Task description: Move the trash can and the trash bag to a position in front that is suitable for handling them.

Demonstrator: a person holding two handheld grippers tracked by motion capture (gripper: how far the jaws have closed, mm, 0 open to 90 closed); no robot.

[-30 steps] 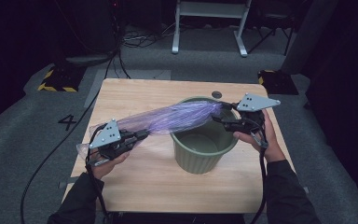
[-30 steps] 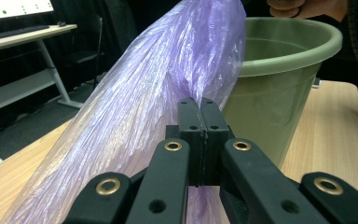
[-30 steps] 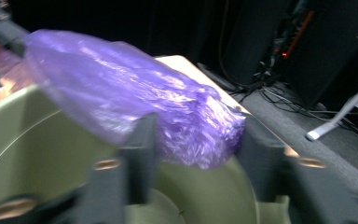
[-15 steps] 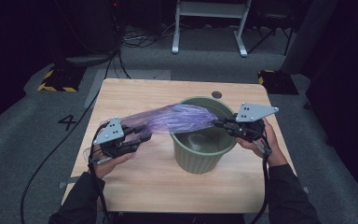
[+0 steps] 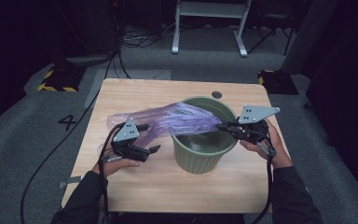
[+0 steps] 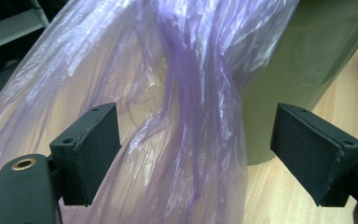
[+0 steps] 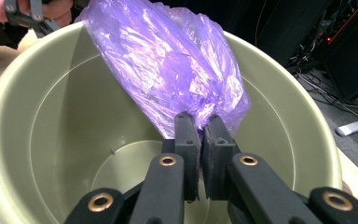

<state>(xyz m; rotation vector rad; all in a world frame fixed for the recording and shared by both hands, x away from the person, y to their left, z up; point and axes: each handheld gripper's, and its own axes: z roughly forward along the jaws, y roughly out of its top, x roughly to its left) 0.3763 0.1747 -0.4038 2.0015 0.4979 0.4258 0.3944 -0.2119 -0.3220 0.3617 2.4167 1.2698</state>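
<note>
The purple bag (image 5: 168,120) stretches from the table (image 5: 135,93) at the person's left up over the rim of the green bin (image 5: 200,161), w/ its far end above the bin's mouth. That end is pinched in the right gripper (image 5: 221,126) — in the right gripper view its jaws stand clamped together on a bunched edge of plastic (image 7: 168,60), just above the bin's interior (image 7: 74,140). Judging by this, the work is lining the bin, and the right side holds one edge at the rim so the bag doesn't slide off while the other side gets repositioned.

The left gripper (image 5: 151,138) has just been opening: its jaws stand wide apart, bag between them but the pads (image 6: 95,149) not pressing it — in the left gripper view the film (image 6: 186,116) hangs loose in the gap. Probably a release to re-grab nearer the bag's mouth.

Hard to tell: where the bag's opening is, since the plastic is twisted and bunched into a rope-like strand mid-span. Its lower end runs off the bottom of the left gripper view. How much film the right jaws hold is hidden behind the jaws themselves. The bin's base on the table is partly cut off by the left gripper's right pad (image 6: 314,149) & the bag. Floor clutter beyond the table is too dark to make out.
</note>
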